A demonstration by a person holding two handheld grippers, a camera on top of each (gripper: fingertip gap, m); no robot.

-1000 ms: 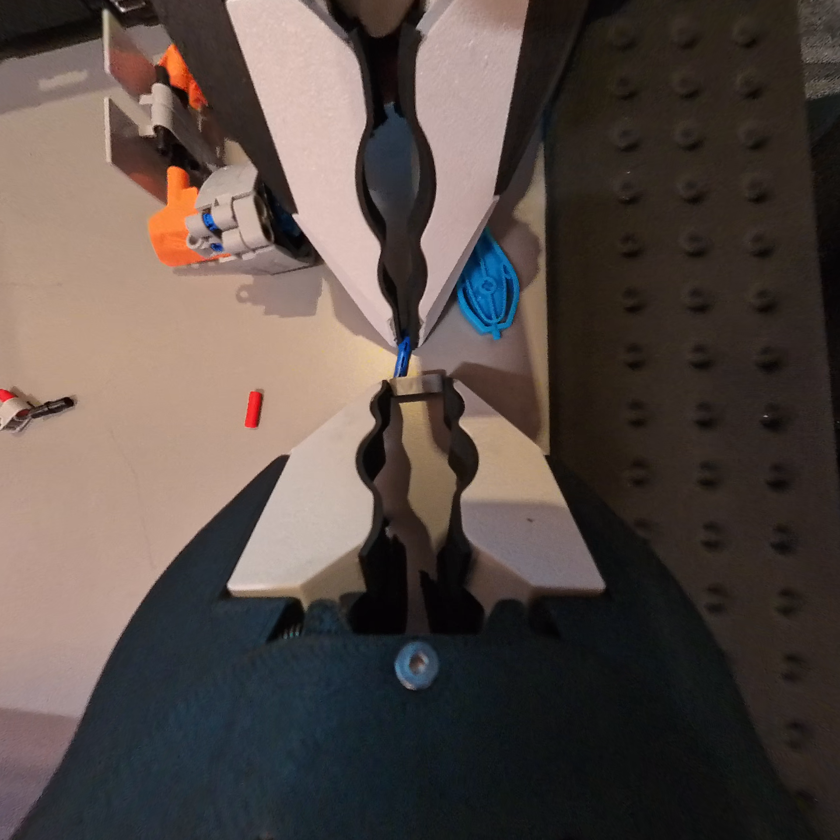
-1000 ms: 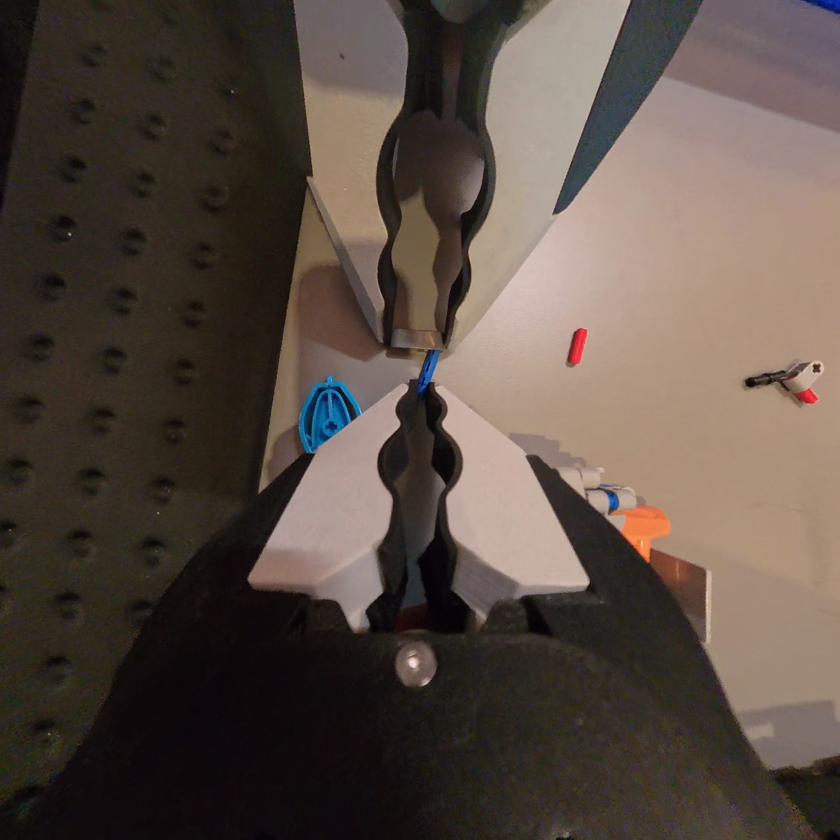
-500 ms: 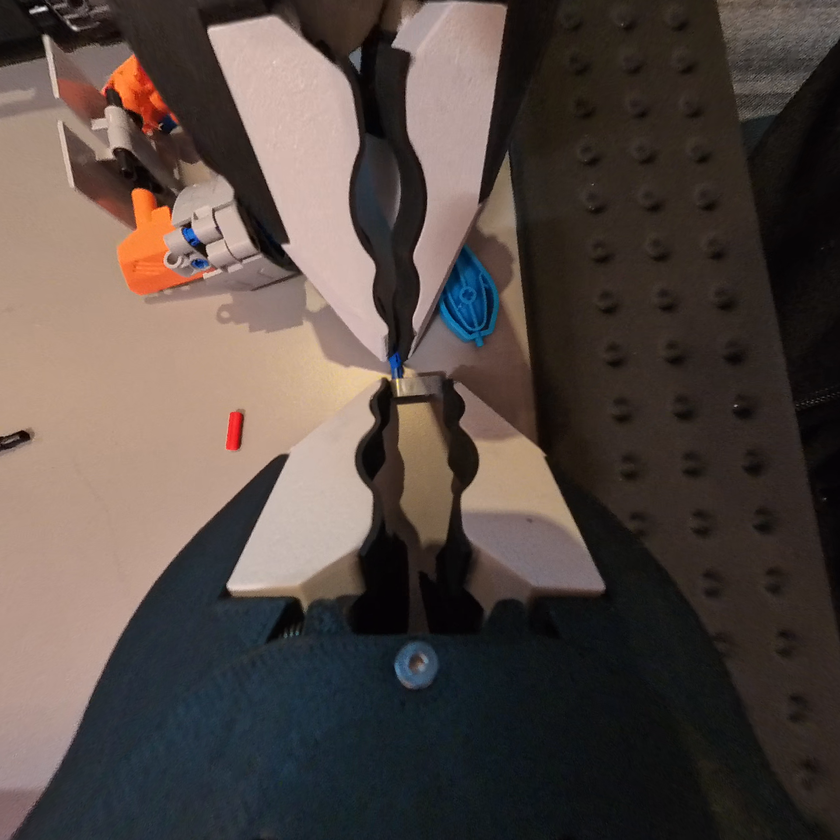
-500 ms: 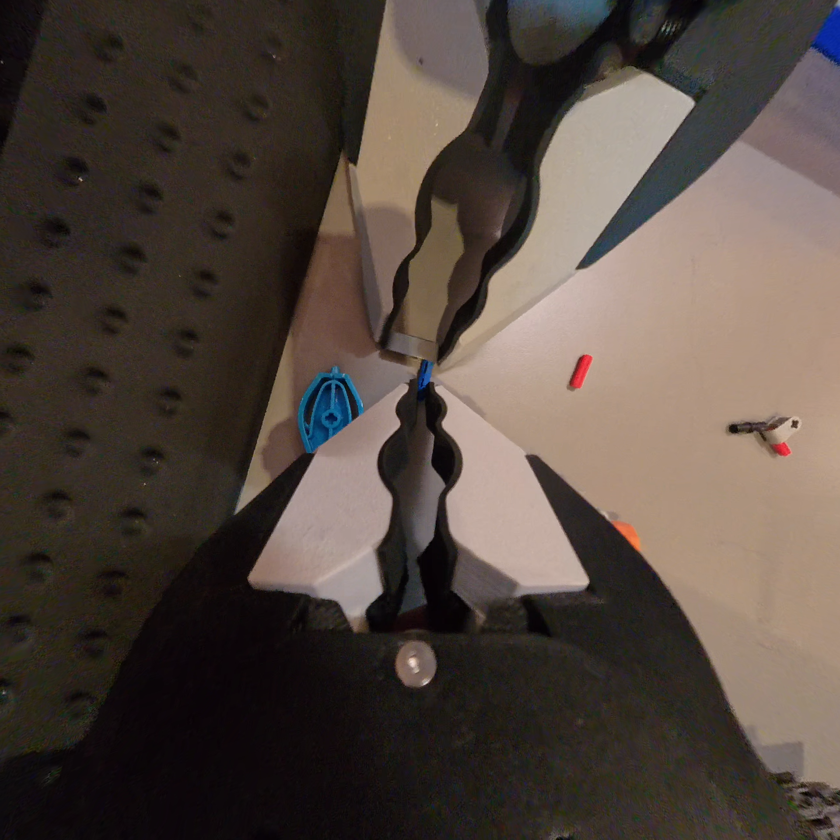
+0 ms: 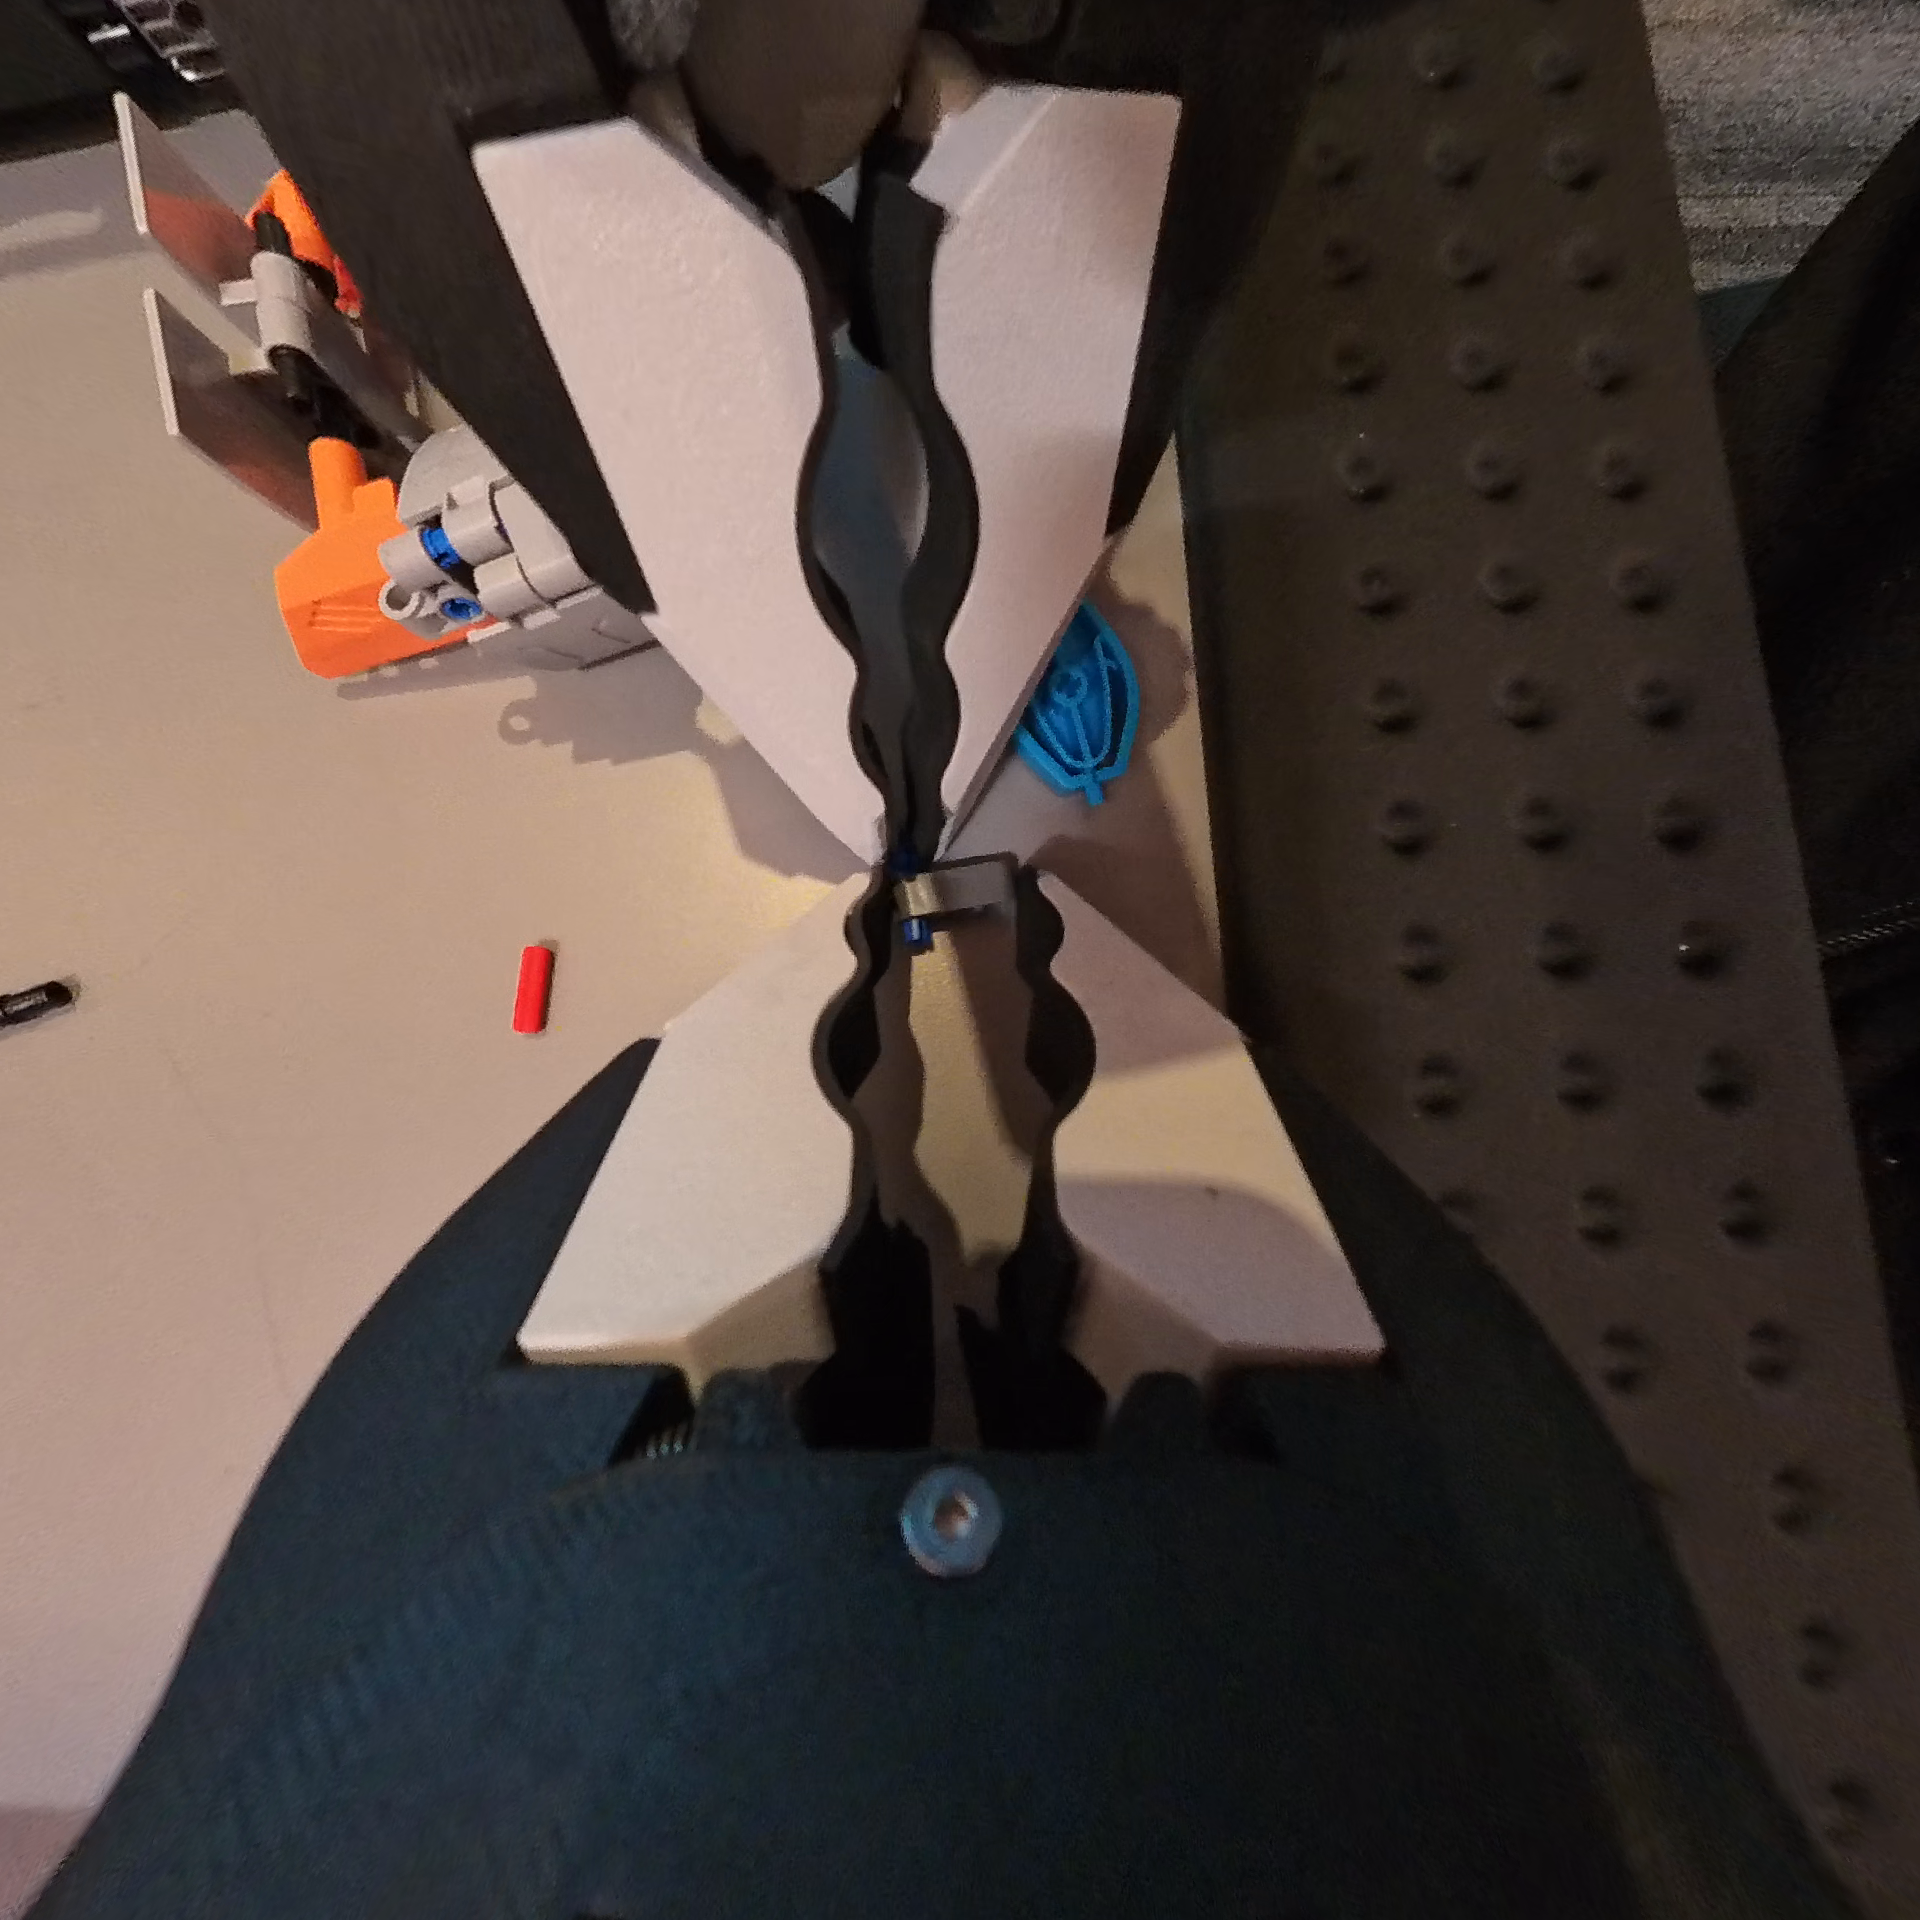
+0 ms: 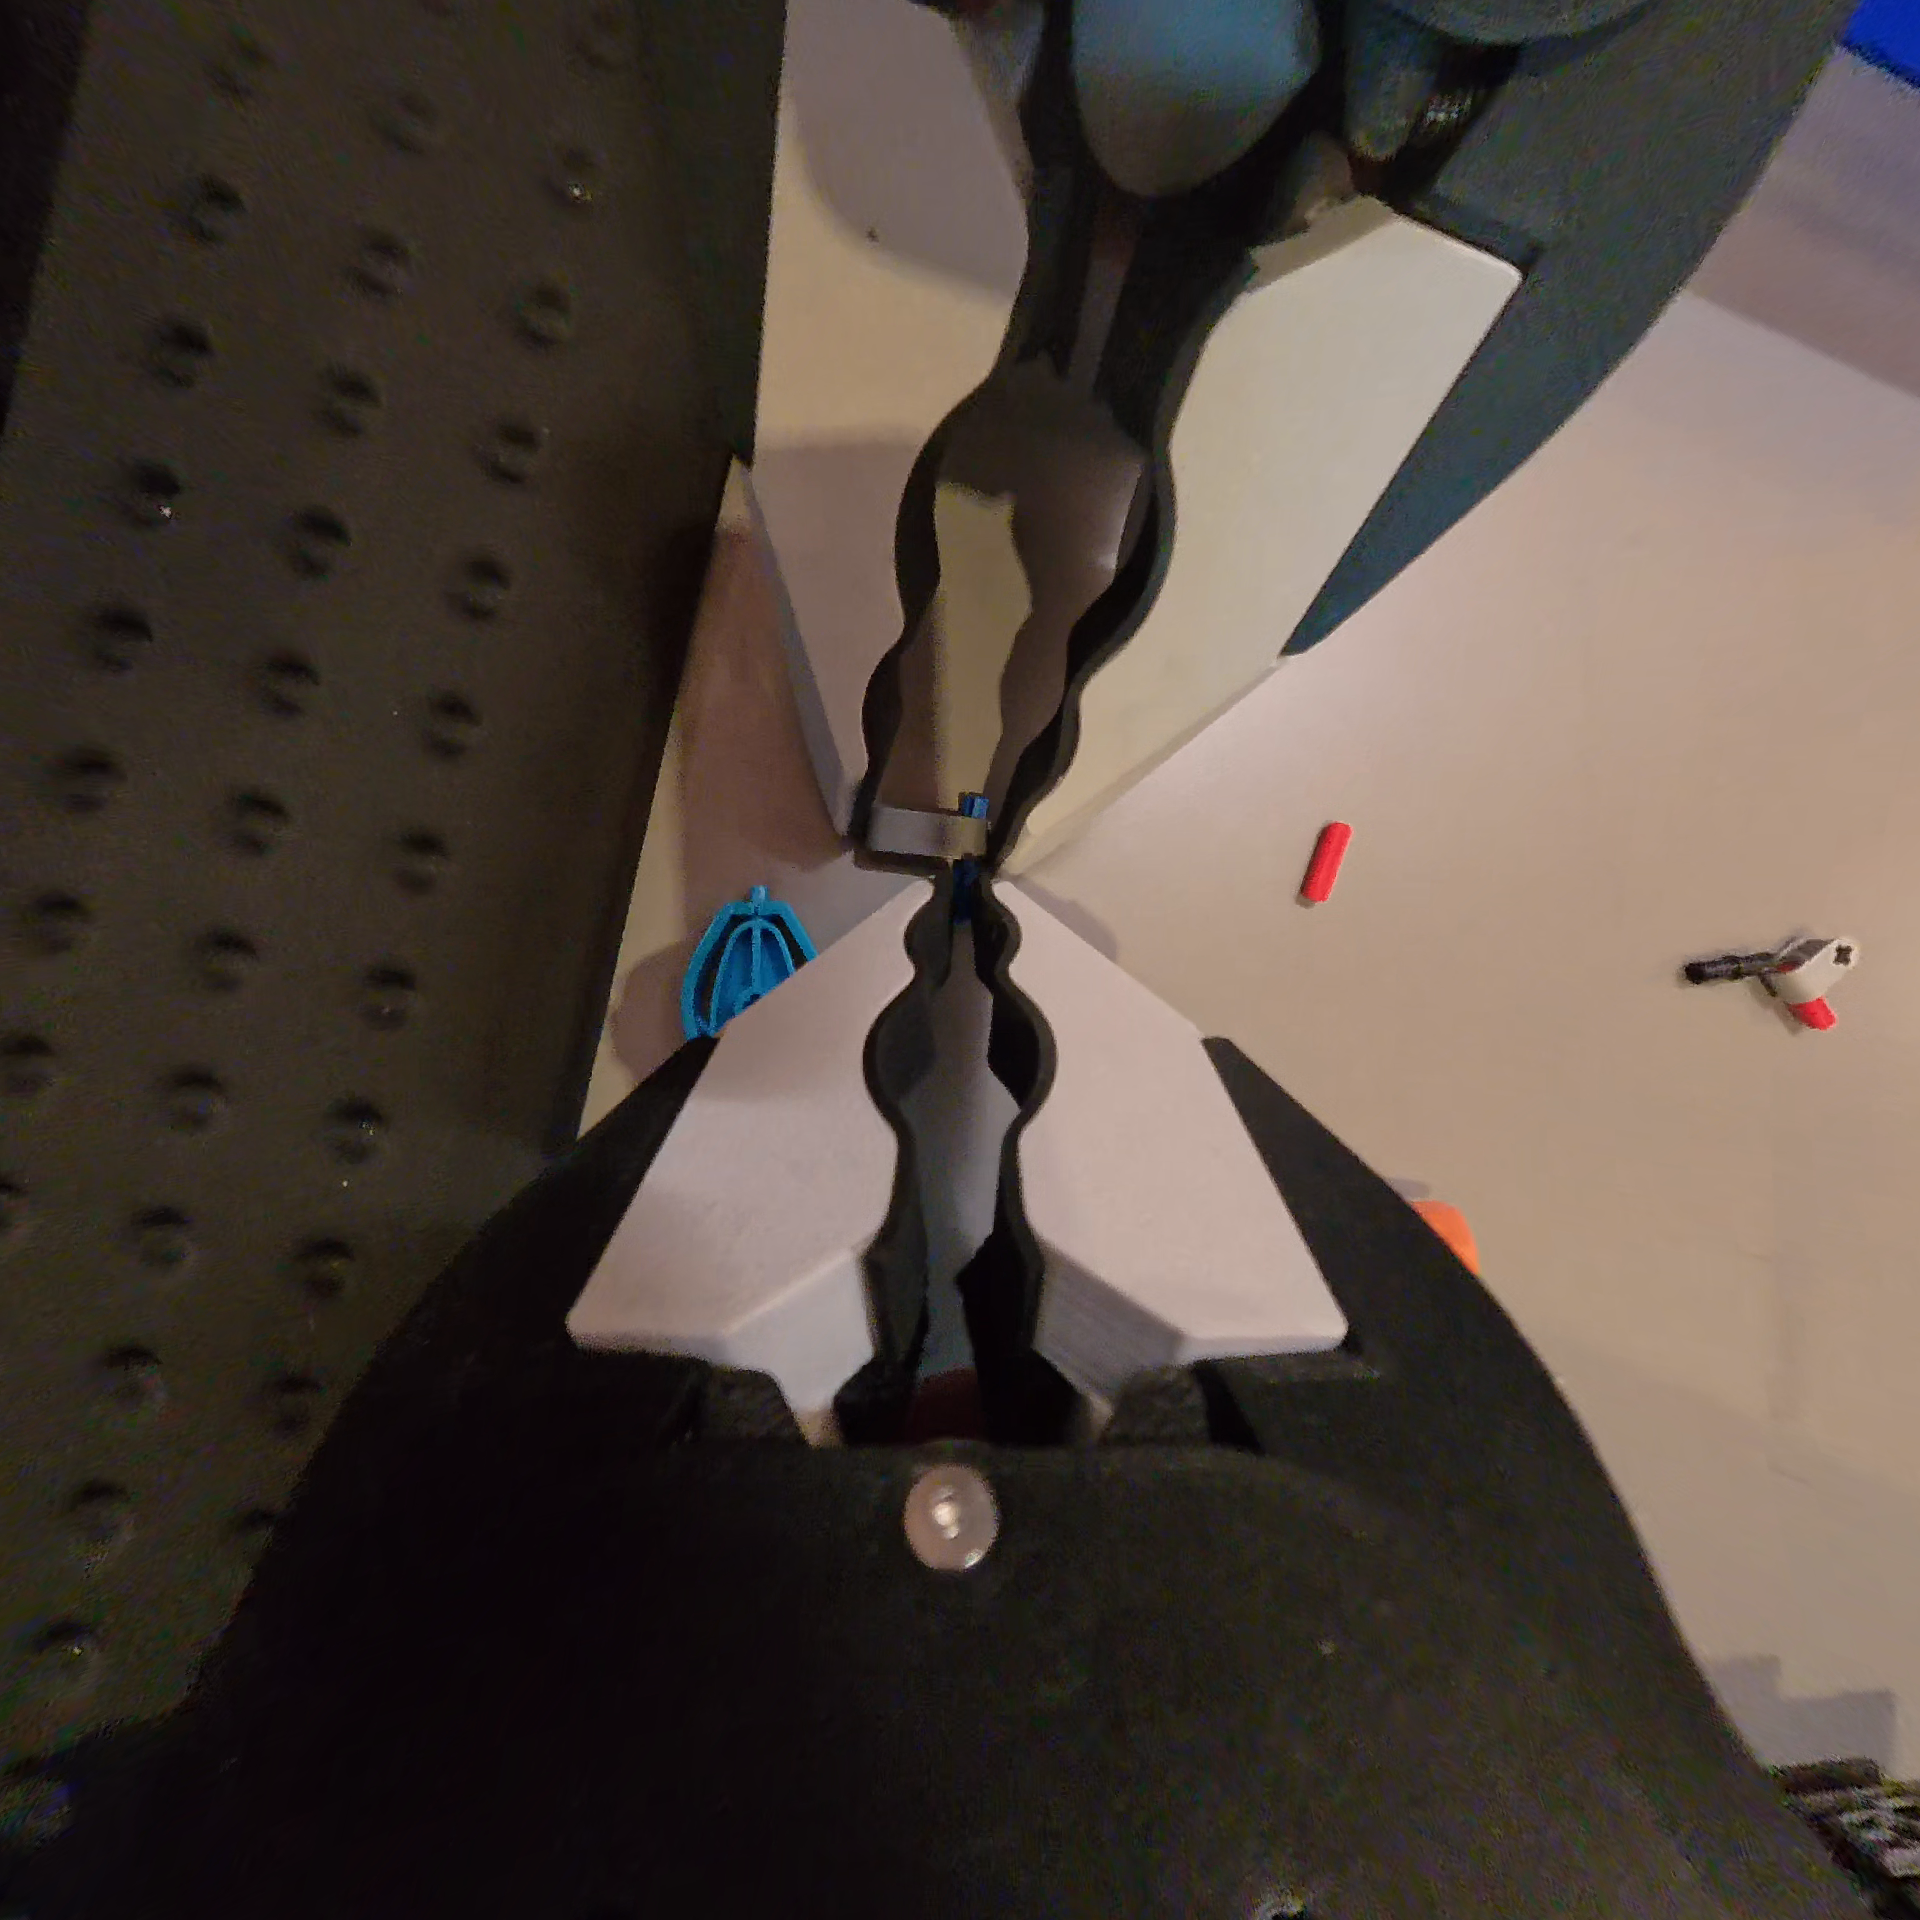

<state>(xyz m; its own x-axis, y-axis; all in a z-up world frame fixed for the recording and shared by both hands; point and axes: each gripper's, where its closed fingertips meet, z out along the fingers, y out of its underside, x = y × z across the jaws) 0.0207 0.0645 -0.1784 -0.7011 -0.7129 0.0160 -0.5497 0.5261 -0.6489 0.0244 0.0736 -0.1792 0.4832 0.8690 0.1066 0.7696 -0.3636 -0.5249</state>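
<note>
Left wrist view: a grey piece [image 5: 951, 891] is pinched in the left gripper [image 5: 940, 904], tip to tip with the right gripper [image 6: 966, 902], closed on a blue pin [image 6: 964, 896] seated in its hole, above the table [image 5: 208, 1091].

A small red plastic cylinder [image 5: 532, 987] lay on the pale beige tabletop [image 5: 208, 1143], left of the left gripper's fingers [image 5: 727, 1143] and near their tips. Ahead and to the left sat an orange and grey toy-brick assembly [image 5: 416, 561] with blue pins. A bright blue oval ribbed plastic piece [image 5: 1086, 717] lay just beyond the fingertips to the right, beside a dark rubber mat with raised studs [image 5: 1507, 727]. Right of the right gripper's fingers [image 6: 1143, 1143], well apart, rested a short black axle with a grey and red end [image 6: 1787, 977].
</note>
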